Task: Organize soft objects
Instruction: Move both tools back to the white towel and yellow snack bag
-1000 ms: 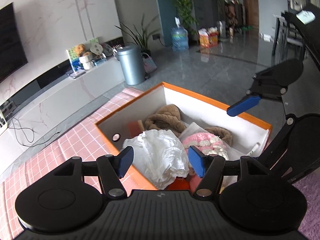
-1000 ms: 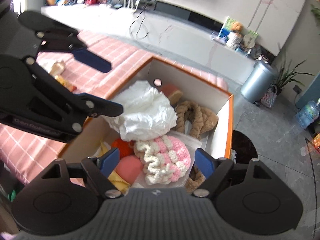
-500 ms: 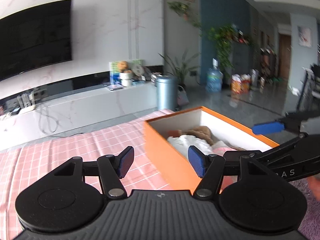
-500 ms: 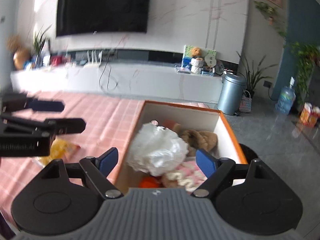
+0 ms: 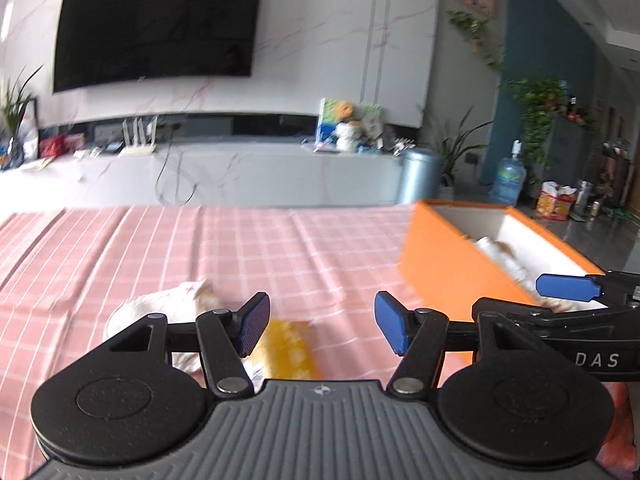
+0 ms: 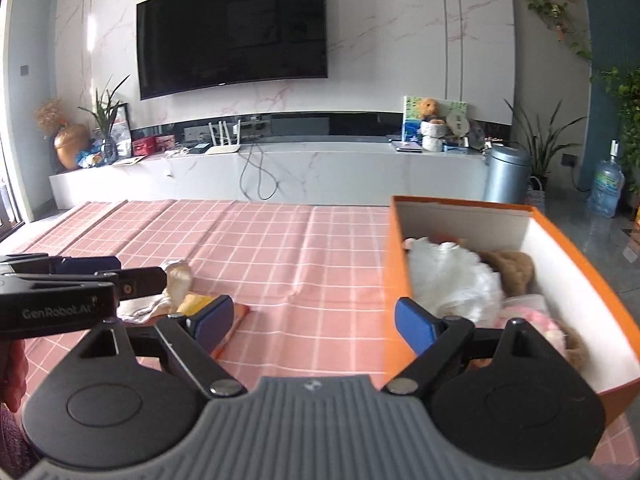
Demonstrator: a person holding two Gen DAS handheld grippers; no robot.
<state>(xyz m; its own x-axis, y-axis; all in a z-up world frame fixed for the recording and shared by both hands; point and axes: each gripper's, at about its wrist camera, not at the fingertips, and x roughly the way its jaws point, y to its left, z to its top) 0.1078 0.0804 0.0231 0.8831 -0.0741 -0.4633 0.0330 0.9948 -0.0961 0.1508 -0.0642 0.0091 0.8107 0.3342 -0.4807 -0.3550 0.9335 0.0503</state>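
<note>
An orange box (image 6: 576, 268) with a white inside stands on the pink checked cloth at the right and holds a white crumpled item (image 6: 452, 276), a brown plush (image 6: 512, 264) and a pink knit piece (image 6: 532, 320). The box also shows in the left wrist view (image 5: 448, 276). A white plush (image 5: 160, 304) and a yellow packet (image 5: 288, 352) lie on the cloth just ahead of my left gripper (image 5: 318, 326), which is open and empty. My right gripper (image 6: 314, 322) is open and empty, beside the box's left wall. The plush (image 6: 178, 276) and the packet (image 6: 200, 304) also show in the right wrist view.
The pink checked cloth (image 6: 280, 252) covers the table. Beyond its far edge stand a white marble TV bench (image 6: 280, 168), a grey bin (image 6: 506, 178) and a water bottle (image 6: 608, 192). The left gripper crosses the right wrist view at the left (image 6: 80, 288).
Both grippers have risen and pulled back from over the box, then swung left. The left one now faces the plush and packet on the cloth. Both stayed open.
</note>
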